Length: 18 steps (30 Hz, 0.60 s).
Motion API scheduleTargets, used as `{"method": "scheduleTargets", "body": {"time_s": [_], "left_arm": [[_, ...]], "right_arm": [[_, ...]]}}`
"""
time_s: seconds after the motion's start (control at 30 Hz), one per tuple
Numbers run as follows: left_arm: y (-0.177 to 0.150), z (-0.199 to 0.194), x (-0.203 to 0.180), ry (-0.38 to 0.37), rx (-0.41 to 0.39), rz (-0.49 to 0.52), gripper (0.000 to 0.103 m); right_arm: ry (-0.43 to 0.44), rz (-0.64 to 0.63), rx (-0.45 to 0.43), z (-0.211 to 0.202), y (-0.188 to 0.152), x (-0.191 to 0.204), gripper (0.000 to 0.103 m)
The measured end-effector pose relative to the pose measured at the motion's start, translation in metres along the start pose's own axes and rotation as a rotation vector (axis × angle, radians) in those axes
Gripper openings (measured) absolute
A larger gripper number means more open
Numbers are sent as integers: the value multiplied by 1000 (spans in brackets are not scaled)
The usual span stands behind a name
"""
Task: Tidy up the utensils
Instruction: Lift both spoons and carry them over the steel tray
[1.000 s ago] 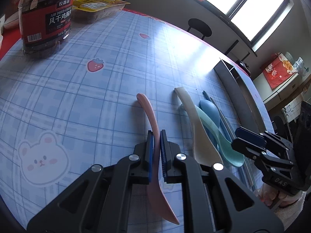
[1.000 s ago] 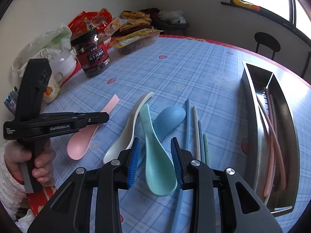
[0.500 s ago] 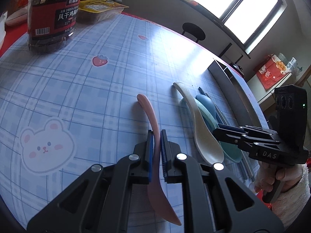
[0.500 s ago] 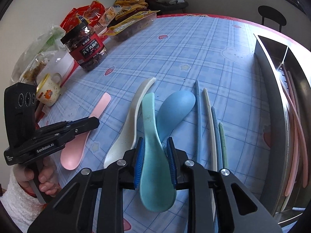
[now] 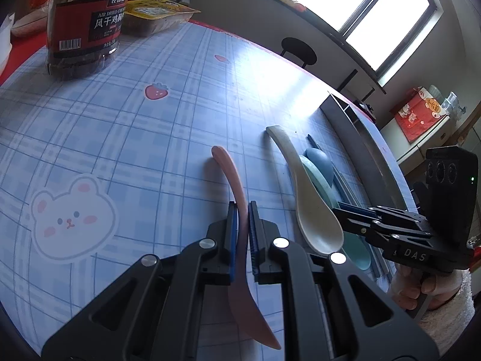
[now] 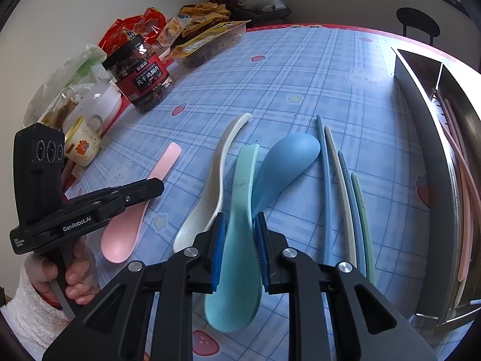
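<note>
Spoons (image 6: 279, 171) between jar (image 6: 141, 81) and tray (image 6: 427, 138)

Tablecloth (image 6: 300, 69) pale blue plaid, strawberry and bear prints, red edge. On it: pink spoon (image 6: 126, 234), cream spoon (image 6: 210, 186), teal spoon (image 6: 240, 240), blue spoon (image 6: 288, 156). Jar (image 6: 144, 78) red-black label. Gripper pads (image 6: 218, 246) blue.

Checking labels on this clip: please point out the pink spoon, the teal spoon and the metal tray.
pink spoon (image 5: 233, 177), left wrist view, on its handle ahead of the fingers.
teal spoon (image 6: 237, 273), right wrist view, on its bowl.
metal tray (image 6: 421, 114), right wrist view, on its near side wall.
</note>
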<state>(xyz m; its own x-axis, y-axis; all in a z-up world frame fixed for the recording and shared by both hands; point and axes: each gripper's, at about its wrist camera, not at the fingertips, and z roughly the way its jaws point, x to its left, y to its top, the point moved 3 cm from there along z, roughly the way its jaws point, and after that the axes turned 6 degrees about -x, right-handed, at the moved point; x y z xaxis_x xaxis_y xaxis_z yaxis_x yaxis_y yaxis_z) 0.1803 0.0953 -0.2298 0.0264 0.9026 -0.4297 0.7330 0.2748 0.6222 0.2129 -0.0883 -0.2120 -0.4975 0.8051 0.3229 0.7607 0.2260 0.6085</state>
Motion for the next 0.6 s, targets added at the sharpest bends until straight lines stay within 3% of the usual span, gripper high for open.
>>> {"method": "scheduleTargets", "body": {"time_s": [0.2, 0.3, 0.4, 0.6], "left_arm": [[0, -1, -2, -6, -2, -5, 11], [1, -5, 0, -13, -21, -13, 11], [2, -15, 0, -28, -71, -8, 11], [4, -22, 4, -58, -97, -18, 11]], "right_arm": [[-42, -31, -28, -1, -2, 5, 19], [-34, -22, -69, -7, -5, 5, 6], [-26, -15, -93, -14, -9, 2, 6], [24, 25, -166, -27, -12, -4, 6]]}}
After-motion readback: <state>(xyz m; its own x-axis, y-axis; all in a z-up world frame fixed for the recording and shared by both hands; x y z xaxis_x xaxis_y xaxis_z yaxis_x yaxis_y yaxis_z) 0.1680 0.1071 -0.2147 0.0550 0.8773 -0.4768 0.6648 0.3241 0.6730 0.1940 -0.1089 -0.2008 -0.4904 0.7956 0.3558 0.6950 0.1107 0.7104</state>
